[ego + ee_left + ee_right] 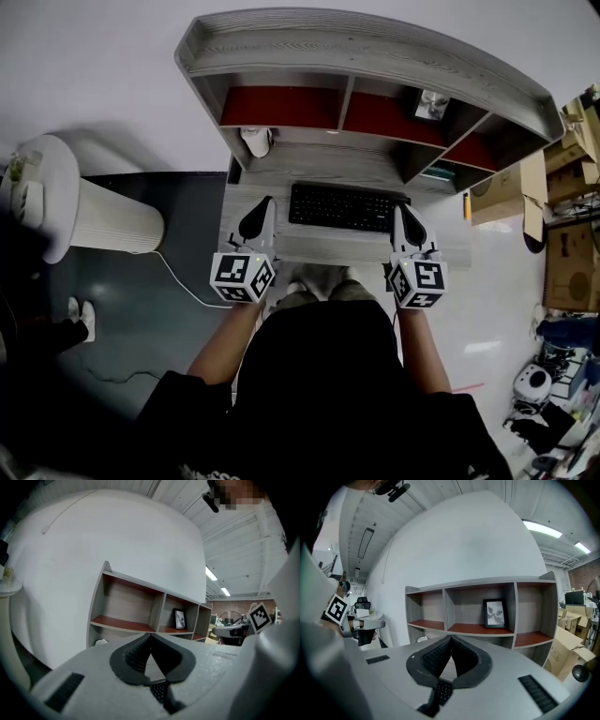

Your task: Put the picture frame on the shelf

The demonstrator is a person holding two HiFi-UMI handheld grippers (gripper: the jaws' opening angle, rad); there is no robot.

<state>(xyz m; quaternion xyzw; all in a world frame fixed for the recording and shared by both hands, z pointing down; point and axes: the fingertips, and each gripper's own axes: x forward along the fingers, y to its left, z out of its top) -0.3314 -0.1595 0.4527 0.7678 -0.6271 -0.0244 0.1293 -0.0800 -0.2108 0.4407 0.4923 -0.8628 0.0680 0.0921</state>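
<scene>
Grey wood-grain boards form the shelf (356,47), a hutch standing at the back of the desk (319,246), with three open compartments floored in red. The picture frame (494,613) is already in this shelf: it stands upright in the middle compartment, toward that compartment's right wall, dark-edged with a pale print in it. Neither tool is touching it.

Just in front of the shelf, a black keyboard (342,206) lies flat on the desk. Under the shelf's left compartment sits a small white object (255,141), too unclear to name.

The left tool (255,214) is held in front of the shelf's left compartment, at the keyboard's left end, pointing toward the shelf. Its jaws are pressed together at the tips with nothing between them. The right tool (410,220) is held in front of the shelf's right side, at the keyboard's right end, also aimed at the shelf. Its jaws likewise meet at the tips and carry nothing. Both tools are well short of the shelf's compartments.

Left of the shelf stands a white ribbed cylinder (103,220) on the floor; right of the shelf are cardboard boxes (562,178).
</scene>
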